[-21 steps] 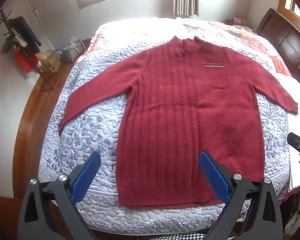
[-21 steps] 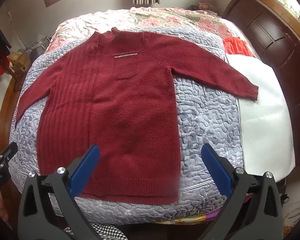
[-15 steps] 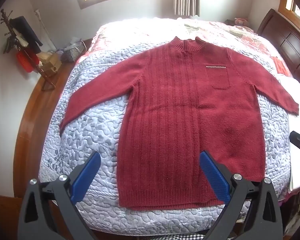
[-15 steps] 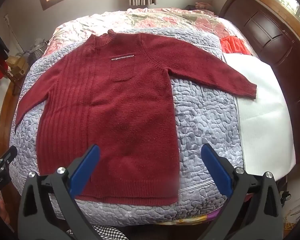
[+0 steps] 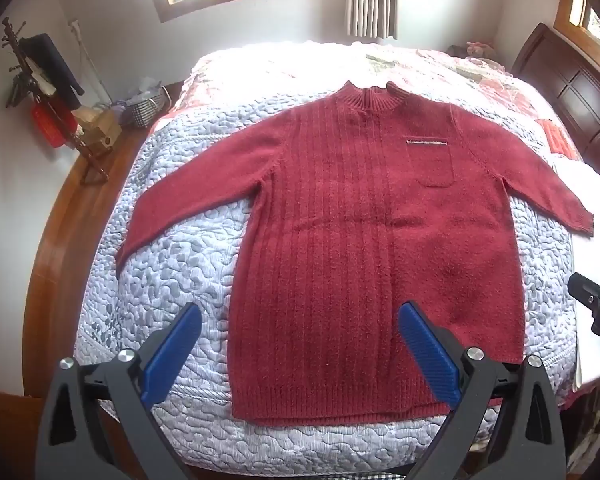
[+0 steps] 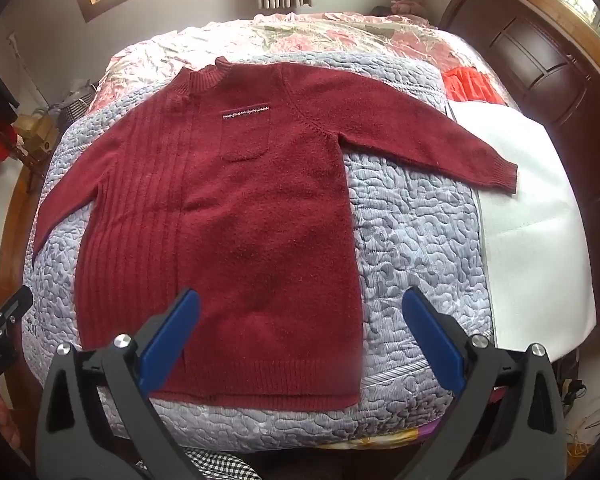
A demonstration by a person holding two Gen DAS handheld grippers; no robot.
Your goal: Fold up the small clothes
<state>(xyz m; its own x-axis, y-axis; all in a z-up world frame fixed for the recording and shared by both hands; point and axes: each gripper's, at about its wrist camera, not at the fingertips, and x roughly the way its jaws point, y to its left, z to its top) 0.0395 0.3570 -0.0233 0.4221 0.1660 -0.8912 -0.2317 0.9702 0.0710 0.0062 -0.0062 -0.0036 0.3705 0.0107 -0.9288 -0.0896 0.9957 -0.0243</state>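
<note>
One red sweater (image 5: 364,248) (flat) covers the grey quilt (image 5: 172,264).

The left gripper (image 5: 296,344) is held with its two blue fingers (image 5: 172,350) spread wide apart, gripping nothing. The right gripper (image 6: 300,330) has the same pose, fingers (image 6: 434,336) splayed and empty. Each shows at the near edge of the other's view: the right gripper at the far right, the left gripper at the far left.

One red sweater (image 5: 364,264), one quilt (image 5: 172,264), one white sheet (image 6: 532,208), two grippers (image 5: 300,354) (image 6: 300,338)
</note>
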